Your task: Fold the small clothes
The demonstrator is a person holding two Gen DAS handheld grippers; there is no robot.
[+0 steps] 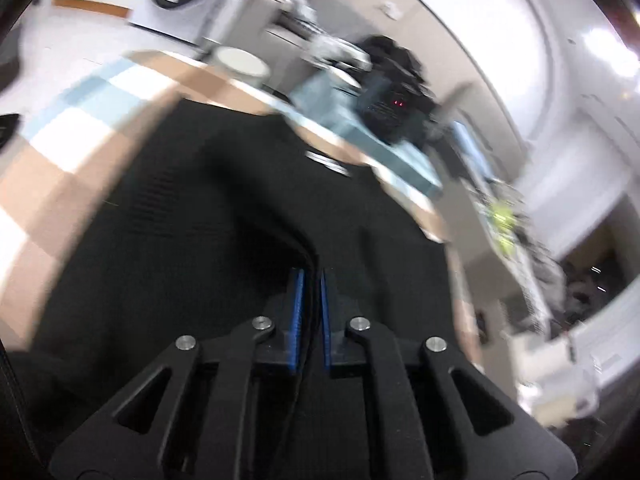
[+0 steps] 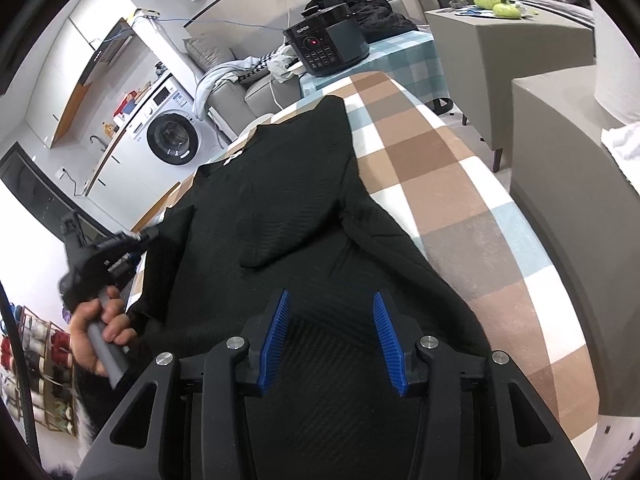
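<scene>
On the checked tablecloth (image 2: 448, 184) a black knitted top (image 2: 288, 200) was laid flat, its long axis running away from both cameras toward the neckline, where a small white label (image 2: 233, 157) could be seen. One sleeve had already been folded across the body; the rest of the fold was judged not yet done.

In the left wrist view, blurred throughout, the left gripper (image 1: 313, 280) was seen low over the near part of the garment, its blue pads drawn almost together on a dark ridge of fabric that rose between them, so it was judged to be clenched on the top. In the right wrist view the right gripper (image 2: 330, 300) was held above the near hem with its jaws parted and nothing between the pads; the cloth lay just below and ahead of it. The left hand (image 2: 96, 332) was seen at the garment's left edge, so that side was judged the nearer to be carried across the long axis.

The knit was ribbed, matt and limp, likely to drape and slide rather than hold a crease. The tablecloth was patterned in brown, white and pale blue squares. Beyond it stood a dark, glossy, round cooker (image 2: 326, 46) and a white washing machine (image 2: 170, 136).
</scene>
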